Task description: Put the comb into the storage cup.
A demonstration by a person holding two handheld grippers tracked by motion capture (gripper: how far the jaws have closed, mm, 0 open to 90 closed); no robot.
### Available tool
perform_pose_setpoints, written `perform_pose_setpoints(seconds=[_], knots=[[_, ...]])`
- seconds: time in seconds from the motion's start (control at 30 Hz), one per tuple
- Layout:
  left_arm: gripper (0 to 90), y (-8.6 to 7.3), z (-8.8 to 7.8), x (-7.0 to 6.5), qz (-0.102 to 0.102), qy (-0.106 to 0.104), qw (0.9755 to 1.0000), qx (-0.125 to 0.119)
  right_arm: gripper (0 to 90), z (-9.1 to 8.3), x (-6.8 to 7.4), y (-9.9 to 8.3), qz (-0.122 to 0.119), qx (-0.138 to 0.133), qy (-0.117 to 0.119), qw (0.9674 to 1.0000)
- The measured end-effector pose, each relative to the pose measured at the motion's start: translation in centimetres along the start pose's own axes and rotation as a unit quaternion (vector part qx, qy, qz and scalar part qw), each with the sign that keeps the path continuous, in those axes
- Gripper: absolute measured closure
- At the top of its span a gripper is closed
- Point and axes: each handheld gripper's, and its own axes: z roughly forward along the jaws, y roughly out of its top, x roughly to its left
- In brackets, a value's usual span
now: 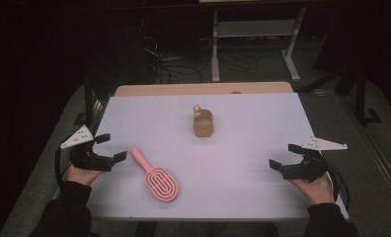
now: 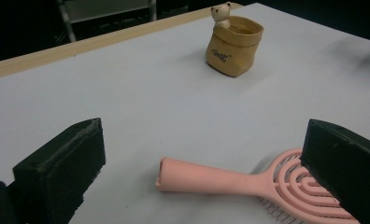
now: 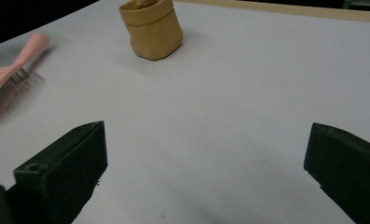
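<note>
A pink hairbrush (image 1: 155, 176) lies flat on the white table (image 1: 243, 133), handle pointing toward the far left. In the left gripper view the hairbrush (image 2: 230, 179) lies just ahead, between the wide-apart jaws. A tan bag-shaped pot (image 1: 203, 123) with a small bear figure on its rim stands upright mid-table; the left gripper view shows the pot (image 2: 233, 45) farther off. My left gripper (image 1: 111, 148) rests open at the table's left edge, empty, just left of the brush handle. My right gripper (image 1: 285, 156) sits open at the right edge, empty. The right gripper view shows the pot (image 3: 151, 29) and the brush (image 3: 10, 72) at far left.
A wooden strip (image 1: 203, 89) runs along the table's far edge. Beyond it stand a metal frame (image 1: 255, 34) and loose cables (image 1: 183, 64) on the dark floor. Bare white surface spreads between brush, pot and right gripper.
</note>
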Motion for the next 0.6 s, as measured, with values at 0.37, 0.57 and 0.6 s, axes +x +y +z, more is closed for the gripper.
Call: perform_pose_setpoints(seconds=[0.37,0.57,0.6], knots=[[0.0,1.3,1.0,0.2,0.013,-0.007,0.9997,0.017,0.0,0.0,0.0,-0.1,-0.002,0.003,-0.005,1.0000],[0.0,1.8,1.4,0.5,0.016,-0.008,0.9996,0.023,0.0,0.0,0.0,-0.1,-0.002,0.003,-0.006,1.0000],[0.0,1.9,1.5,0.6,0.015,-0.009,0.9995,0.024,0.0,0.0,0.0,-0.1,-0.002,0.003,-0.006,1.0000]])
